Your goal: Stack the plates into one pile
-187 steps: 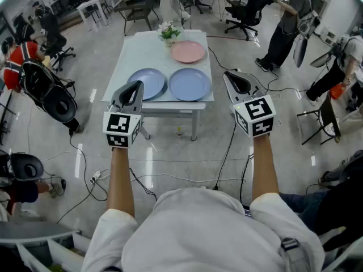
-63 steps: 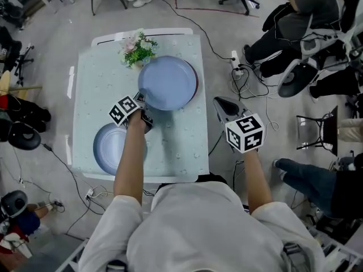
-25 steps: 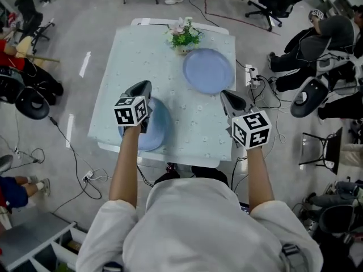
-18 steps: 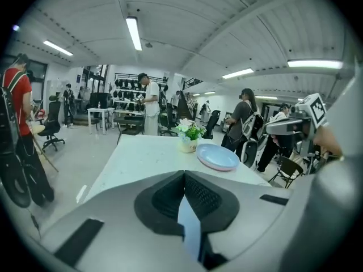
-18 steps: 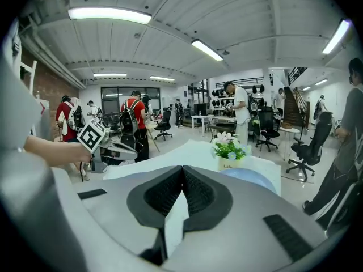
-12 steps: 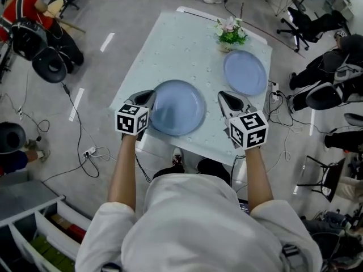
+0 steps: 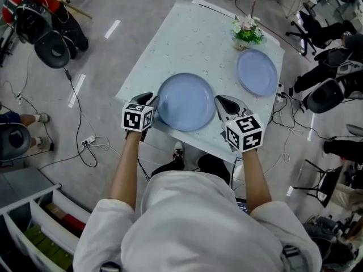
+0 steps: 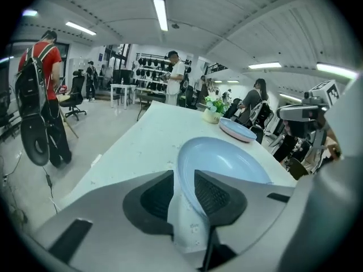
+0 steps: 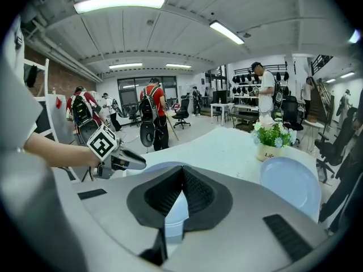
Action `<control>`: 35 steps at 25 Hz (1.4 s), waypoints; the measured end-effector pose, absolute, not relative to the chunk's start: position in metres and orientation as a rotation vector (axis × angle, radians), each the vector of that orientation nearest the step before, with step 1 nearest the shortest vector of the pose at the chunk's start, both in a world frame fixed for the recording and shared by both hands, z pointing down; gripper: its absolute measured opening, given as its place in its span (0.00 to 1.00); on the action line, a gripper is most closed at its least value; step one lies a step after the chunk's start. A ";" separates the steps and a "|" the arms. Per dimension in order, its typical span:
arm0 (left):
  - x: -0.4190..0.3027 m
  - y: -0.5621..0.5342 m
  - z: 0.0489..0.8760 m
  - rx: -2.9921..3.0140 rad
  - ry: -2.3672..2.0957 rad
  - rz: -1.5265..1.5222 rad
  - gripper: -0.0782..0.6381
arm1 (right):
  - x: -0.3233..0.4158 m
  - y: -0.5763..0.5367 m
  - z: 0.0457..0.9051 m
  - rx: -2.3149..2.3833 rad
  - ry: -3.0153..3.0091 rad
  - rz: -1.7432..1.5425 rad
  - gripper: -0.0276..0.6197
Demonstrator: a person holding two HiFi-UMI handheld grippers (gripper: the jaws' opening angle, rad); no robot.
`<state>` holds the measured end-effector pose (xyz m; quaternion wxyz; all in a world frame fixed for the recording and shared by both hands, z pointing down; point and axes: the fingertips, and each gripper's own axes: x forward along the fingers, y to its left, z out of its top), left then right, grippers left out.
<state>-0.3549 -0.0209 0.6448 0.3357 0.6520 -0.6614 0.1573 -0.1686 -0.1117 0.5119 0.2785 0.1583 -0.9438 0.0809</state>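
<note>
A blue plate (image 7: 186,102) lies flat on the pale blue table (image 7: 187,38), near its front edge. My left gripper (image 7: 152,100) is at the plate's left rim. In the left gripper view its jaws (image 8: 182,174) are opening, and the rim (image 8: 187,169) runs between them with a gap beside it. My right gripper (image 7: 220,101) hovers at the plate's right rim, its jaws (image 9: 182,170) shut on nothing. A second blue plate (image 7: 257,72) sits on a pink plate (image 8: 235,132) at the far right.
A small pot of flowers (image 7: 247,33) stands behind the two-plate stack. Office chairs (image 7: 326,95), cables (image 7: 85,140) and bags (image 7: 48,38) ring the table on the floor. People stand farther back in the room (image 8: 177,78).
One blue plate went onto the pink plate. My left gripper then came to the other blue plate's left rim, and both grippers now flank that plate.
</note>
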 end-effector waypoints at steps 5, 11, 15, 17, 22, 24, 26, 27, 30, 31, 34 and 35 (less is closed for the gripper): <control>-0.351 -0.019 0.667 1.659 -1.679 0.439 0.31 | -0.167 -0.106 0.517 0.418 -2.515 0.226 0.06; -0.342 -0.024 0.682 1.638 -1.568 0.536 0.28 | -0.159 -0.111 0.520 0.451 -2.501 0.247 0.06; -0.340 -0.027 0.686 1.581 -1.510 0.459 0.23 | -0.152 -0.118 0.513 0.485 -2.508 0.253 0.06; -0.341 -0.027 0.685 1.536 -1.514 0.358 0.21 | -0.145 -0.122 0.507 0.510 -2.511 0.256 0.06; -0.334 -0.044 0.666 1.512 -1.540 0.176 0.15 | -0.121 -0.139 0.493 0.585 -2.520 0.268 0.06; -0.326 -0.058 0.656 1.535 -1.524 0.142 0.15 | -0.108 -0.147 0.488 0.620 -2.520 0.275 0.06; -0.318 -0.073 0.644 1.546 -1.513 0.076 0.16 | -0.094 -0.156 0.484 0.653 -2.521 0.281 0.06; -0.315 -0.081 0.638 1.547 -1.511 0.038 0.16 | -0.087 -0.160 0.482 0.668 -2.522 0.282 0.06; -0.304 -0.105 0.621 1.548 -1.502 -0.074 0.17 | -0.065 -0.172 0.476 0.713 -2.523 0.284 0.06; -0.299 -0.115 0.615 1.552 -1.494 -0.111 0.17 | -0.056 -0.178 0.474 0.730 -2.523 0.284 0.06; -0.279 -0.152 0.597 1.572 -1.455 -0.206 0.17 | -0.029 -0.195 0.467 0.794 -2.516 0.287 0.06; -0.271 -0.165 0.592 1.578 -1.442 -0.230 0.17 | -0.021 -0.201 0.466 0.814 -2.513 0.290 0.06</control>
